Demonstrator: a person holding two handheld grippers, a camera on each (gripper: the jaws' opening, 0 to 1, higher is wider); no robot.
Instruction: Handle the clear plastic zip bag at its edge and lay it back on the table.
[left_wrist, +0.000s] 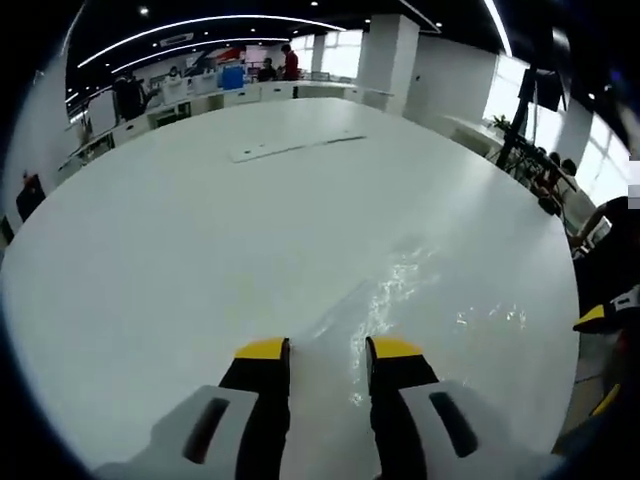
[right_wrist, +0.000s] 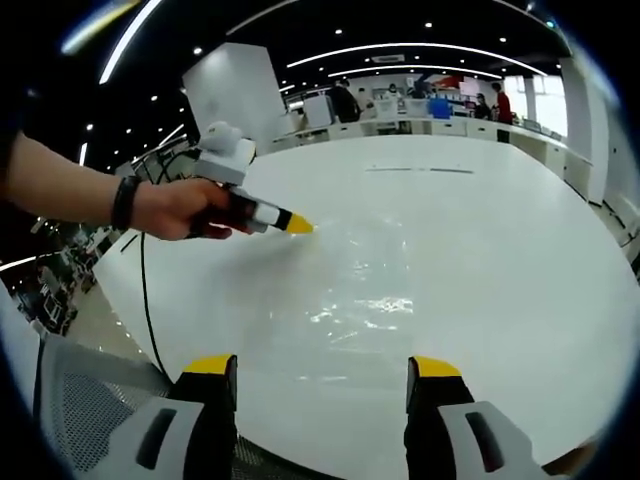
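In the left gripper view we look low and close along the white table (left_wrist: 200, 220), toward the far desks, over the clear plastic zip bag (left_wrist: 400, 290). In the right gripper view we sit back at the table's near edge, facing across the same bag (right_wrist: 370, 290) and the left gripper (right_wrist: 296, 224).

No readable text, label, brand, number or sign anywhere; distant wall markings too blurred.

Clear glossy plastic zip bag (left_wrist: 400, 295) glints, crinkled, on a smooth, matt white table (left_wrist: 200, 230)
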